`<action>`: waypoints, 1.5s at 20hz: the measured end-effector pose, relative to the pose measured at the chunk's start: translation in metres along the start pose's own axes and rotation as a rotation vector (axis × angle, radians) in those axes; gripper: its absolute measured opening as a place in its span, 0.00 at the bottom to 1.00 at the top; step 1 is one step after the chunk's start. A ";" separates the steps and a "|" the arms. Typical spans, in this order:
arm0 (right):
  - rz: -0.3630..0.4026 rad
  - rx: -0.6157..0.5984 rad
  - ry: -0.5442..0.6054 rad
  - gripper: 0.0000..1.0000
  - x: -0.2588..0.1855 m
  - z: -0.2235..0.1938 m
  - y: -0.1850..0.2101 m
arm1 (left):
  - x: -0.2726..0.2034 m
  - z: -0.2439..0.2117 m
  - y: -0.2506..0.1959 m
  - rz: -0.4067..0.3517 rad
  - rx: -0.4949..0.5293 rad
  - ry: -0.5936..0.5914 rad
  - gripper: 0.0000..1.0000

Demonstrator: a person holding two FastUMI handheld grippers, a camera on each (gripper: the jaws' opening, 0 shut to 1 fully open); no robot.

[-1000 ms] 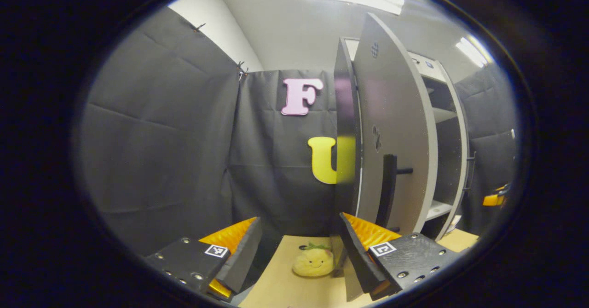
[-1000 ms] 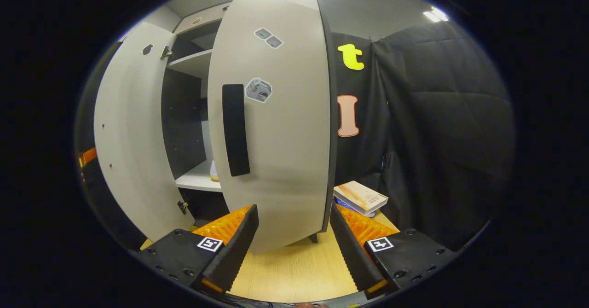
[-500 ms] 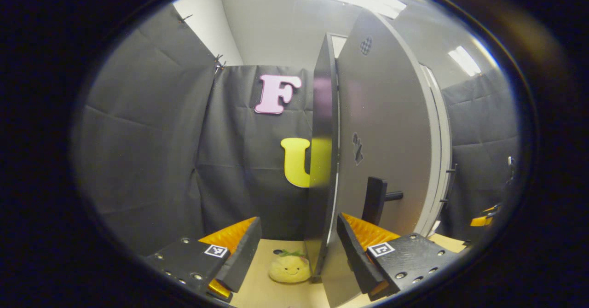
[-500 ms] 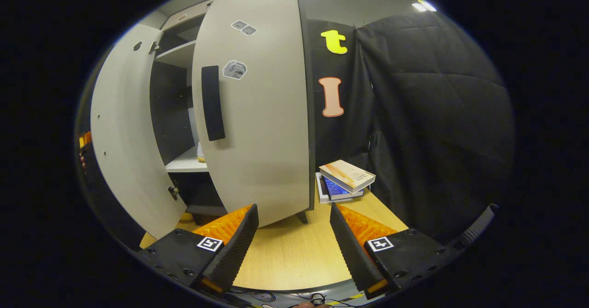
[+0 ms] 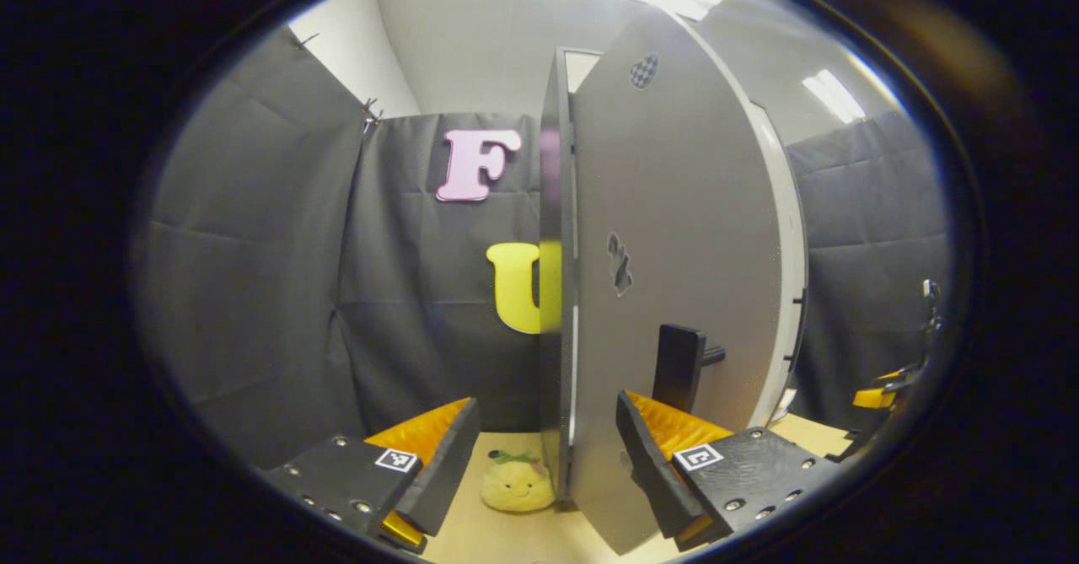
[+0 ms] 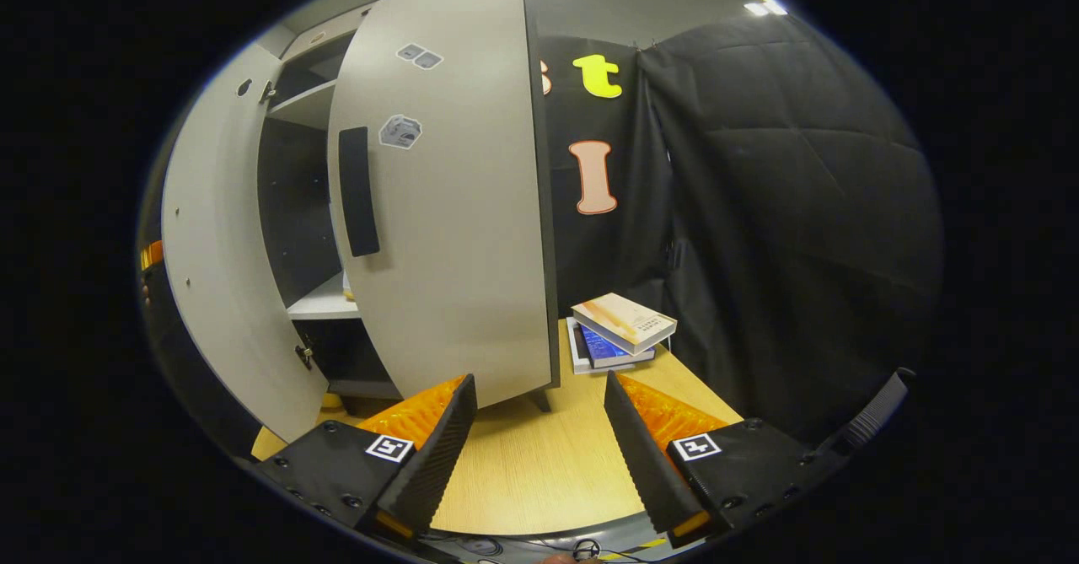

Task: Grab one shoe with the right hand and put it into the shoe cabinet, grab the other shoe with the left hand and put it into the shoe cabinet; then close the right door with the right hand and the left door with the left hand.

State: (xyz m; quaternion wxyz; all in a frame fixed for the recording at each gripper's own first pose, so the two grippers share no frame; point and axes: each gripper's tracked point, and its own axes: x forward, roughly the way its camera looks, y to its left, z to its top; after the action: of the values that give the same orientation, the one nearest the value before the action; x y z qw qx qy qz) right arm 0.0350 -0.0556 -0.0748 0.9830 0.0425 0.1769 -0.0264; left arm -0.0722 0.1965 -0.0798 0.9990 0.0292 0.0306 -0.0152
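Both doors of the shoe cabinet [image 6: 299,117] stand part open, so the closing step looks to be what is in hand. In the right gripper view, the right gripper [image 6: 535,450] hangs over the wooden table [image 6: 539,471] with its jaws spread wide and nothing between them; the right door [image 6: 455,201] rises at about eleven o'clock from it, tall axis upright, its dark vertical handle [image 6: 358,191] further round toward ten. The free edge of that door leans toward this gripper, so I'd judge a push on the door's outer face is the move it calls for. In the left gripper view, the left gripper [image 5: 544,454] is likewise wide open and empty, and the left door [image 5: 674,252] stands just past its right-hand finger [image 5: 653,454], at one o'clock, touching or nearly so; I cannot tell which. A small yellow plush toy [image 5: 516,483] sits on the table at six o'clock between the fingers. A stack of books [image 6: 620,332] lies at one o'clock from the right gripper. The shoes I cannot make out inside.
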 end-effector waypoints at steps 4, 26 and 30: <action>0.042 -0.005 -0.001 0.96 0.022 0.011 -0.009 | 0.009 -0.006 -0.038 0.053 -0.074 -0.010 0.99; 0.311 -0.123 -0.166 0.96 0.078 0.080 -0.015 | 0.013 -0.003 -0.185 0.232 0.030 -0.039 1.00; 0.288 -0.129 -0.193 0.95 0.048 0.078 0.007 | 0.008 -0.006 -0.187 0.191 0.059 -0.038 0.99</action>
State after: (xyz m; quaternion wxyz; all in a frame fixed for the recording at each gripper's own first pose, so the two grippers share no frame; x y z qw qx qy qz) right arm 0.1069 -0.0581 -0.0181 0.9897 0.0016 0.0750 0.1220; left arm -0.0710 0.0097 -0.0970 0.9950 0.0609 0.0081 0.0788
